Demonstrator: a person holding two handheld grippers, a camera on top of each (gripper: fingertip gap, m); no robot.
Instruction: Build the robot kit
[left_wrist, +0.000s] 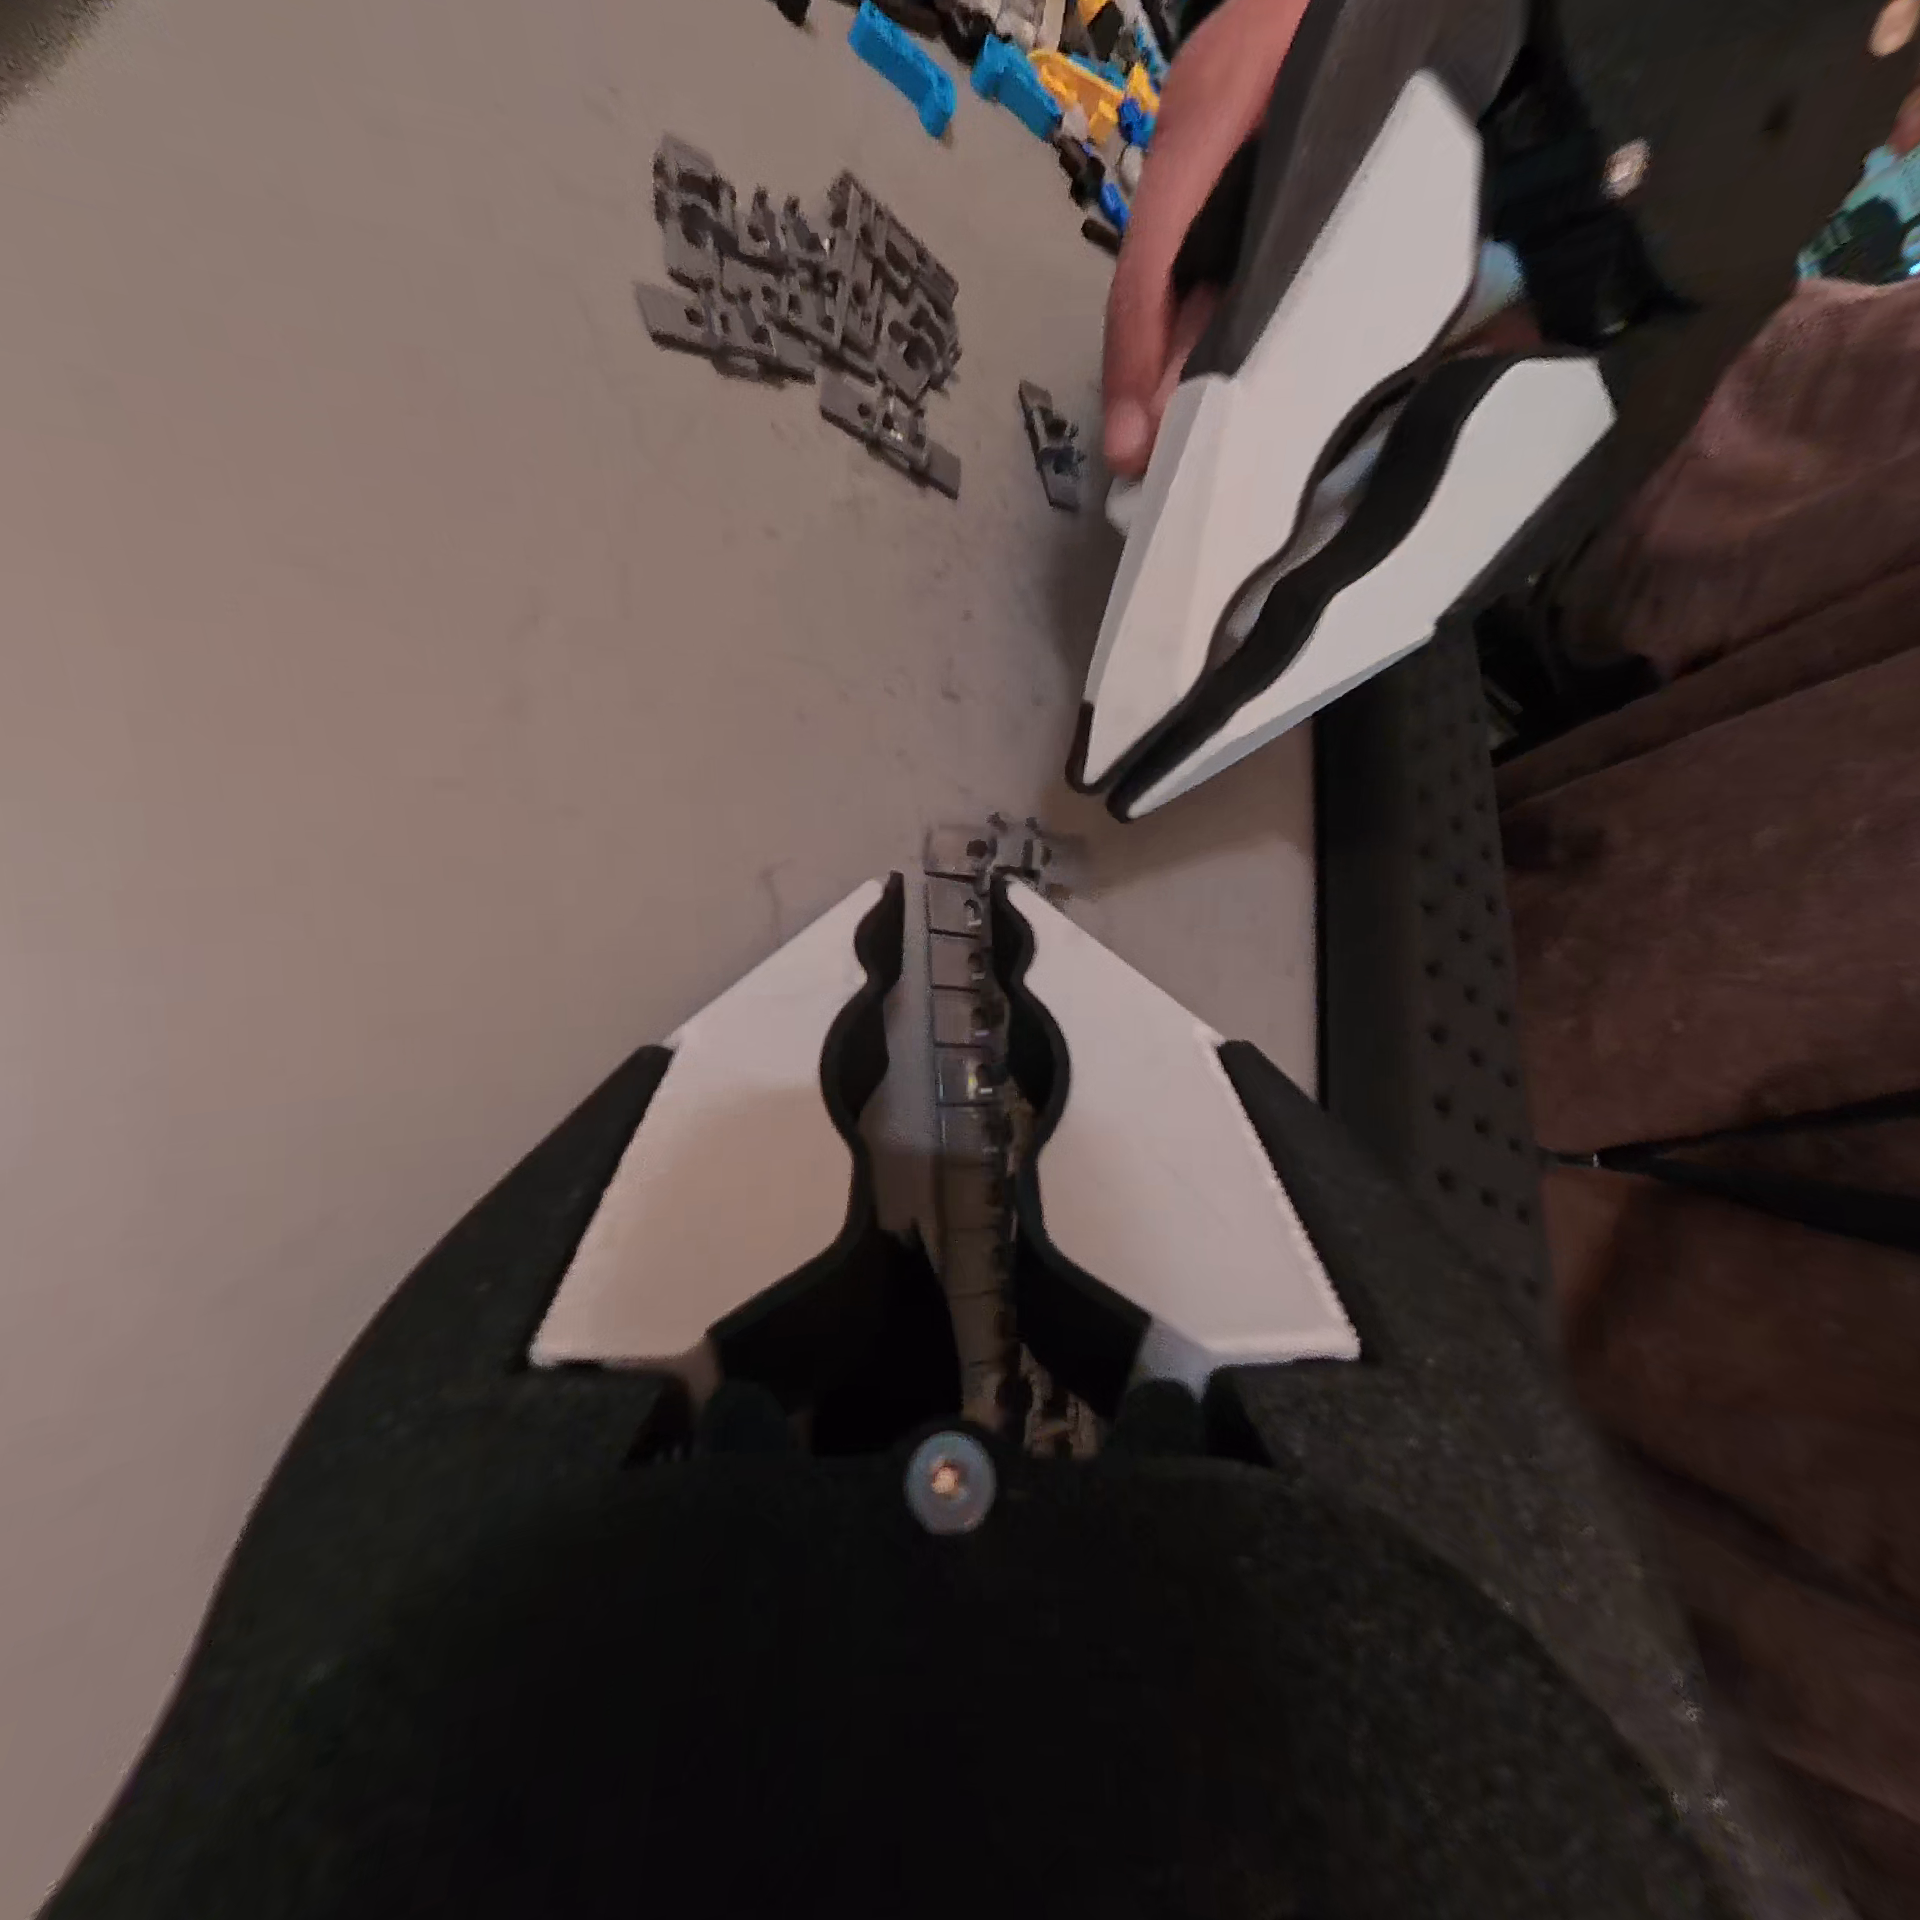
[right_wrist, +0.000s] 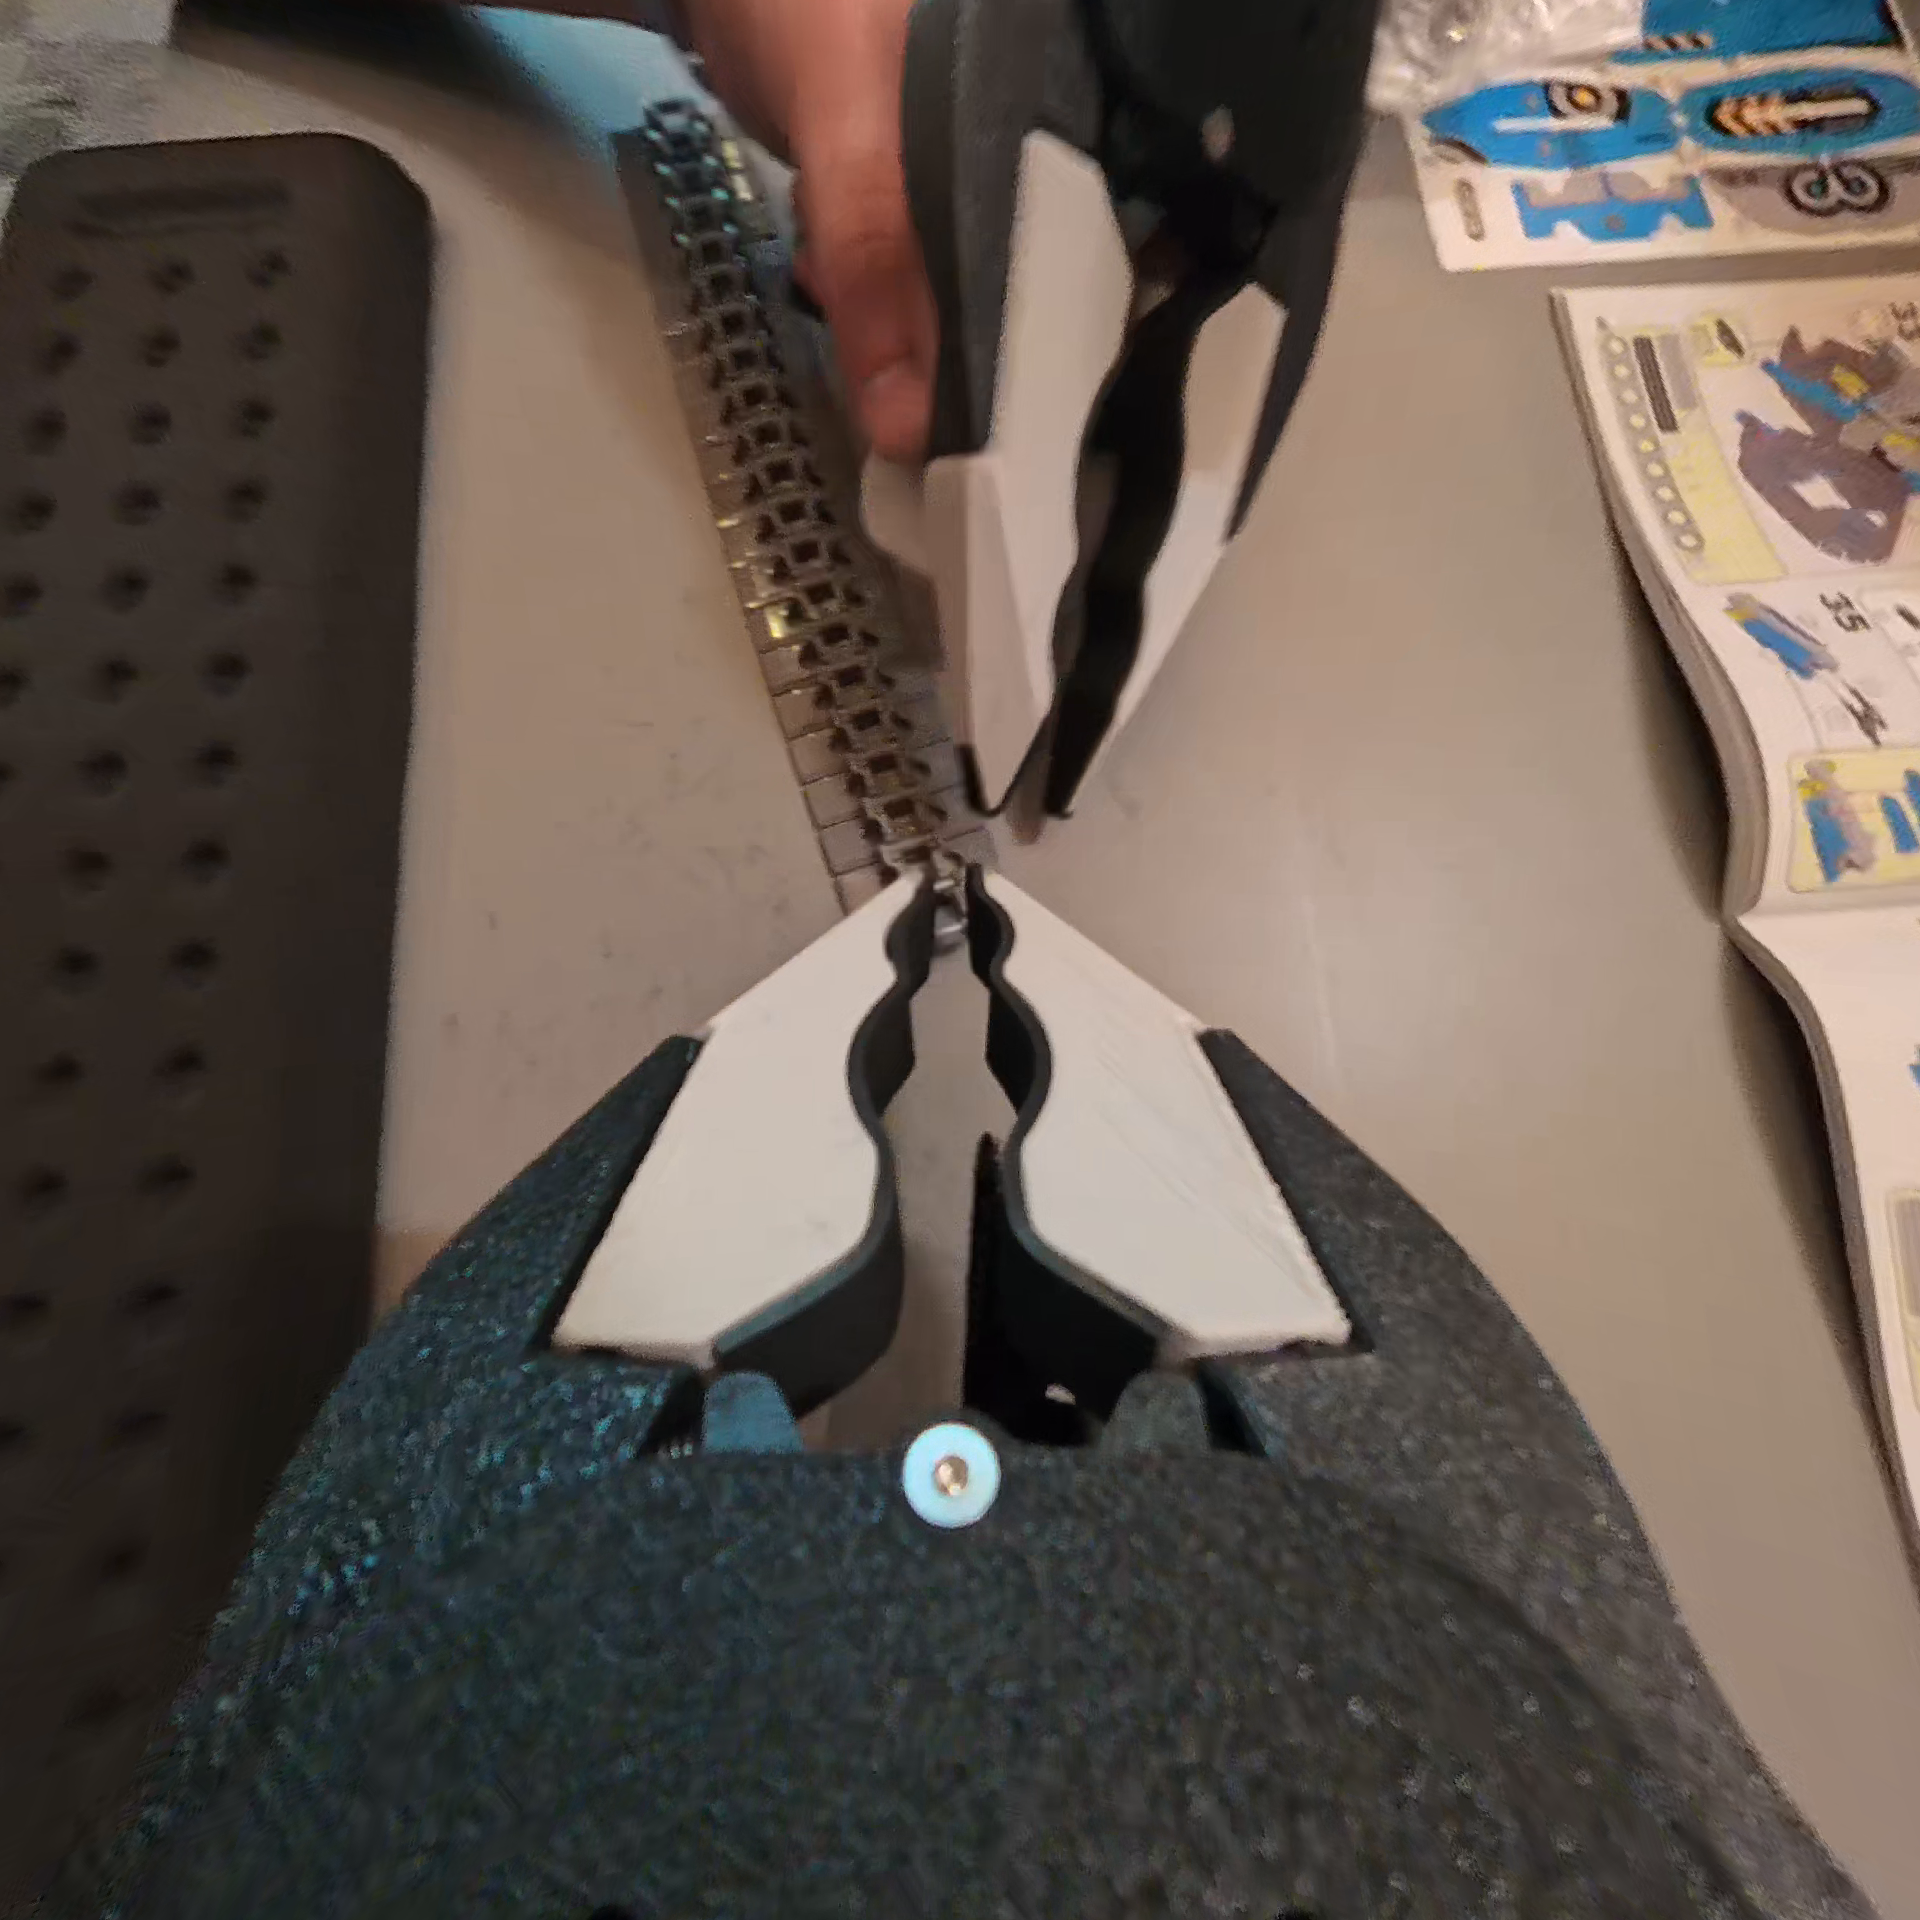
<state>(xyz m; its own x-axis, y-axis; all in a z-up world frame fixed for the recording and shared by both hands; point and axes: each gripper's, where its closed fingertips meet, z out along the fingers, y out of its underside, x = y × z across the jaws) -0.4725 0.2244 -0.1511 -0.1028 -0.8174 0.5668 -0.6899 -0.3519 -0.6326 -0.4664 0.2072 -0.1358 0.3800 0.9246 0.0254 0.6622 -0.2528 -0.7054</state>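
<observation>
A long grey track chain (left_wrist: 961, 987) of small linked pieces lies on the pale table. My left gripper (left_wrist: 948, 888) has its jaws drawn in around the chain, which fills the narrow gap between them and sticks out a little past the tips. In the right wrist view the chain (right_wrist: 790, 540) runs away from me, with the left gripper (right_wrist: 1023, 805) tight against its right side near the end. My right gripper (right_wrist: 948, 896) is shut on a small grey link (right_wrist: 943, 920) at the chain's near end. It also shows in the left wrist view (left_wrist: 1101, 795), tips together.
A dark perforated mat (right_wrist: 187, 727) runs along the table edge. An open instruction booklet (right_wrist: 1766, 623) and a printed blue sheet (right_wrist: 1662, 125) lie on the right. A pile of loose grey links (left_wrist: 810, 301), one stray link (left_wrist: 1051, 447) and blue and yellow pieces (left_wrist: 1039, 83) sit farther off. Left and right tips are no more than a few centimetres apart.
</observation>
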